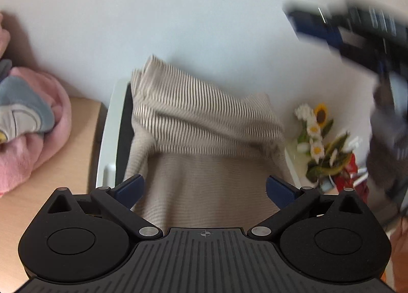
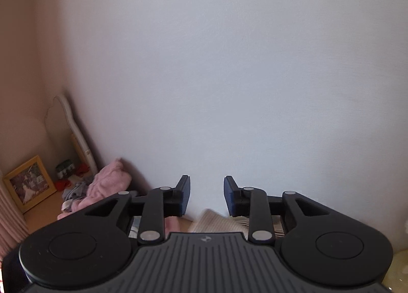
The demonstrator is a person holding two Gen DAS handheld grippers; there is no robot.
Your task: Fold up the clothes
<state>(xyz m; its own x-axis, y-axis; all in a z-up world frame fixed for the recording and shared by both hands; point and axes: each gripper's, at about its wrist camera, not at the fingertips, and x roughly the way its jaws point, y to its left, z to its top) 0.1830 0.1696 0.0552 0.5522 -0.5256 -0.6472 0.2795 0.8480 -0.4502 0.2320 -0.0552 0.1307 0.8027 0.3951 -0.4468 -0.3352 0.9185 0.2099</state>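
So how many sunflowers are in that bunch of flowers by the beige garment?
1: a yellow sunflower near the top of the bouquet, right of the beige garment. Others may be hidden among the leaves.

— What was seen ahead of the left hand-held gripper (image 1: 205,188)?
— A beige garment (image 1: 204,140), striped on its upper fold, was seen bunched between the wide-spread blue pads, with no pad pressed on it.
— And beside it?
— A pink fleece heap (image 1: 33,124) was noted at left on the worktop (image 1: 74,155), flowers (image 1: 321,135) at right, the right hand-held gripper (image 1: 357,30) blurred above.
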